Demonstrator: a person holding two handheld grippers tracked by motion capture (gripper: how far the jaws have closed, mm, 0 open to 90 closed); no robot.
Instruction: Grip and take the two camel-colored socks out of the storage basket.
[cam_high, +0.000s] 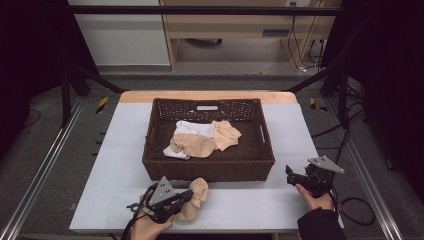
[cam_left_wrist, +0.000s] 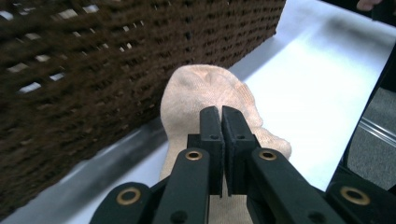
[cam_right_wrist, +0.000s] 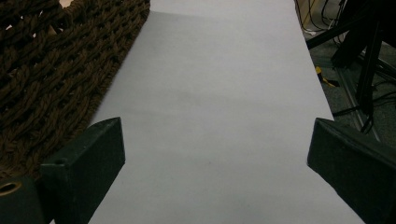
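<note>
Lower left, the left tool (cam_high: 186, 196) pinches a beige sock (cam_high: 196, 197) beside the wicker basket (cam_high: 210, 171); lower right, the right tool (cam_high: 290, 175) is spread over bare table (cam_high: 240, 202).

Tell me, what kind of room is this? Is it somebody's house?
Probably not a house. It looks like a lab or workshop: black curtains hang at the sides, loose cables lie on the floor, and the table stands between metal rails.
</note>
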